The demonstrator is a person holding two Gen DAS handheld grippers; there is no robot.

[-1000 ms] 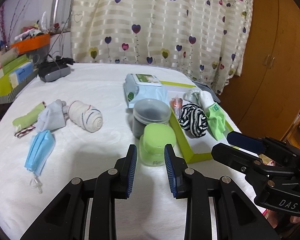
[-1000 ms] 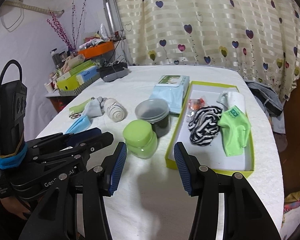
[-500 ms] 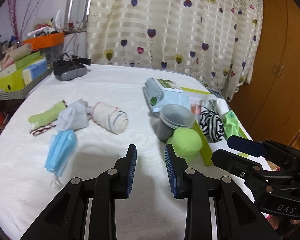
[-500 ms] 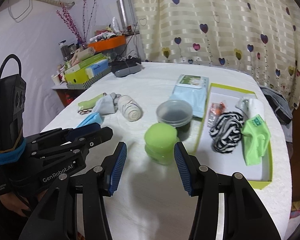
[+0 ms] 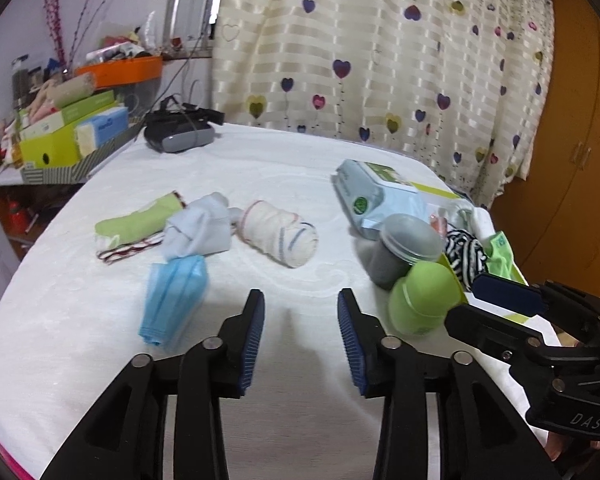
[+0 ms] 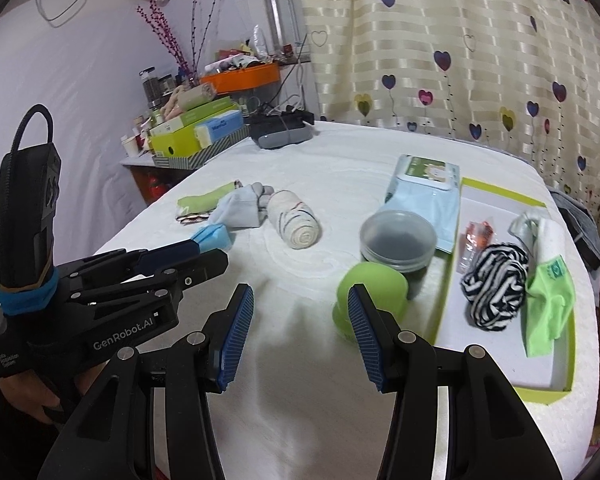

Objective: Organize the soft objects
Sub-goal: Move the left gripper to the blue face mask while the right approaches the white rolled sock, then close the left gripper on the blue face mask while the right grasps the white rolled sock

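The tray [image 6: 556, 390] on the right side of the desk [image 6: 300, 400] already has a few soft pieces in it: a black-and-white striped bundle [image 6: 494, 288], a bright green sock [image 6: 550, 312] just beside it, and a white rolled item [image 6: 548, 236] behind, so part of the sorting looks done. Plenty is still out on the cloth, though. Over on the left lie a rolled cream sock [image 5: 278, 236], a pale blue sock [image 5: 198, 230] touching a green folded cloth [image 5: 136, 226], and a blue face mask [image 5: 174, 300] nearest the camera. The left claw [image 5: 300, 344] hangs above bare cloth, jaws spread with nothing between them, and they have just been opening wider; by the look of it, the mask or the rolled sock is the next pick. The right claw [image 6: 298, 340] is spread wide too, empty, its right finger crossing in front of the green-lidded jar [image 6: 374, 288], which stands beside a grey-lidded tub [image 6: 398, 242] and a wipes pack [image 6: 424, 196]. Judged from the layout, roughly half remains: four soft things to move, nothing gripped at present.
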